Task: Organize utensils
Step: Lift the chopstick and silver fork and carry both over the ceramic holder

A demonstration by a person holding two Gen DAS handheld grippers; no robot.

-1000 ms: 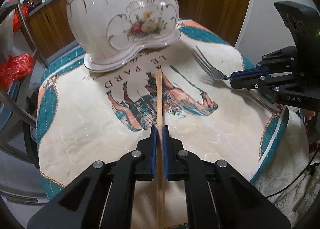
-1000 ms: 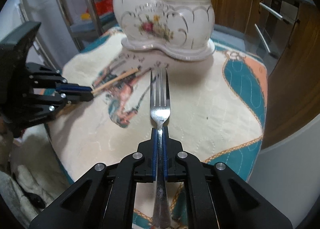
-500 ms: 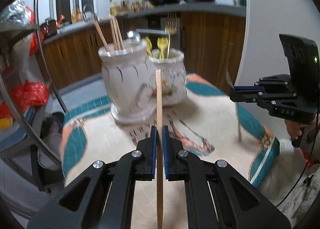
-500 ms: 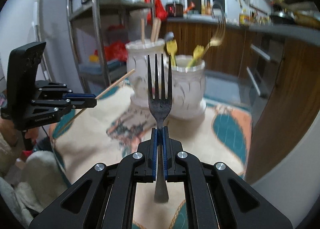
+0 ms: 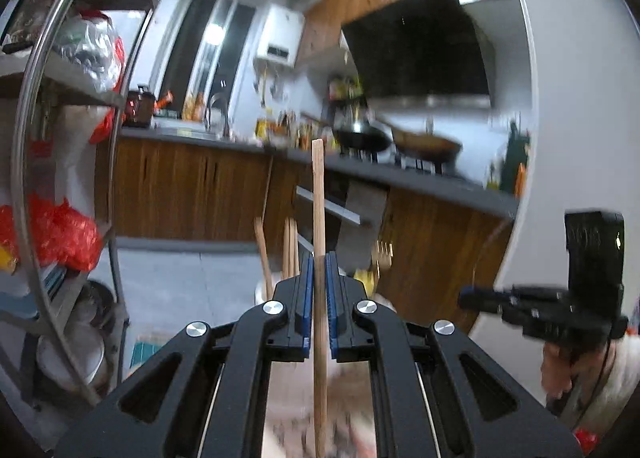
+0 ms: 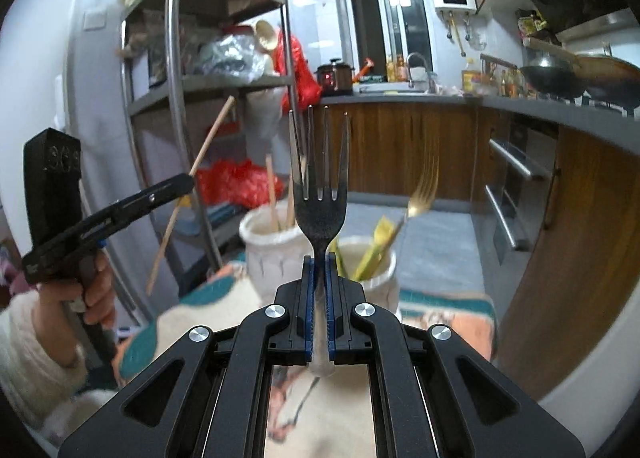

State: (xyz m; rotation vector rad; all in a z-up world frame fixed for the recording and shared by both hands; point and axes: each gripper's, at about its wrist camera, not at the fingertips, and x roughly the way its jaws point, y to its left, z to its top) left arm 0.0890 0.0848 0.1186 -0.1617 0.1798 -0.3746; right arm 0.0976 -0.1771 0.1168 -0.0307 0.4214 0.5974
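My left gripper point(image 5: 319, 258) is shut on a wooden chopstick point(image 5: 318, 194) that points up. It also shows in the right wrist view point(image 6: 188, 182), raised at the left with the chopstick point(image 6: 212, 134). My right gripper point(image 6: 319, 258) is shut on a steel fork point(image 6: 319, 178), tines up. The right gripper shows in the left wrist view point(image 5: 468, 294) at the right. The white two-cup ceramic holder point(image 6: 272, 250) stands on the table below, with chopsticks point(image 6: 272, 194) in its left cup and a gold fork point(image 6: 424, 190) in its right cup point(image 6: 376, 270).
A metal shelf rack point(image 6: 176, 98) with bags stands at the left. Wooden kitchen cabinets point(image 6: 420, 146) and a counter with pans lie behind. The printed tablecloth point(image 6: 444, 318) covers the table beneath both grippers.
Both grippers have lifted from the tablecloth and tilted up. The chopstick and the fork came up with them and now stand above the holder's rim level.
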